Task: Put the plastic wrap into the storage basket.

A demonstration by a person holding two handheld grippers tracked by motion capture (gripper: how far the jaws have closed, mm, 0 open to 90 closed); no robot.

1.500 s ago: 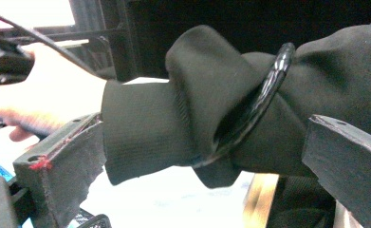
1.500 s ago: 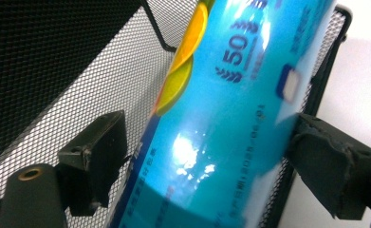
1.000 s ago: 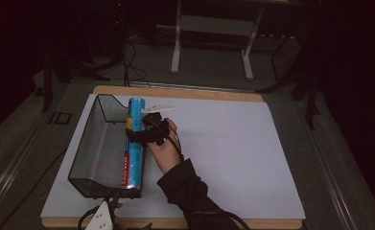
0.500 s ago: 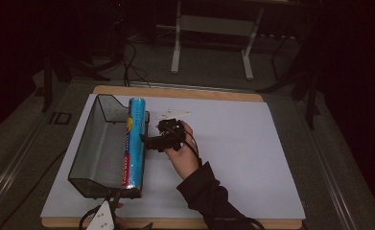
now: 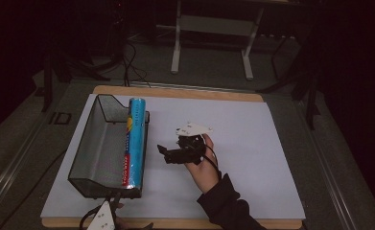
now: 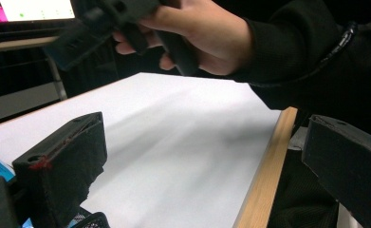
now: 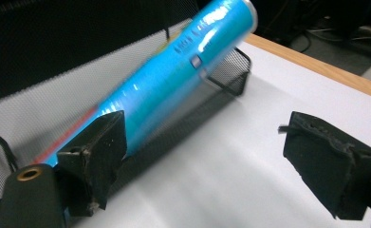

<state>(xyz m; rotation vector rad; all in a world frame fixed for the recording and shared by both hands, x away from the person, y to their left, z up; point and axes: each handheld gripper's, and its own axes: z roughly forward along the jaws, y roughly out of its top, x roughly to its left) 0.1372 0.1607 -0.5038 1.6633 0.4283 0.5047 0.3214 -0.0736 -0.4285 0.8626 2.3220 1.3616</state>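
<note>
- Dark floor with cables and a metal stand lies beyond the white tabletop (image 5: 252, 143), which has a pale wooden edge along its near and far sides.
- At the left sits a black wire-mesh tray (image 5: 99, 143), and a long blue cylindrical roll with yellow and red print (image 5: 134, 139) lies along its right wall, far end propped on the rim.
- Just right of the tray, the right gripper (image 5: 175, 154) hovers above the bare sheet, its fingers (image 7: 97, 147) spread wide with nothing between them; in the right gripper view the roll passes close beside the left-hand finger.
- At the near edge, by the tray's near corner, the left gripper (image 5: 103, 218) waits, fingers (image 6: 64, 161) wide apart and empty.
- The step looks like a release and retreat: judging by the tilt, the roll may not be fully seated.
- To do it well, draw the right gripper straight to the right, keeping its fingers apart so they don't brush the roll.
- If the roll must lie flat, nudge its far end down gently, with the left gripper steadying the tray.
</note>
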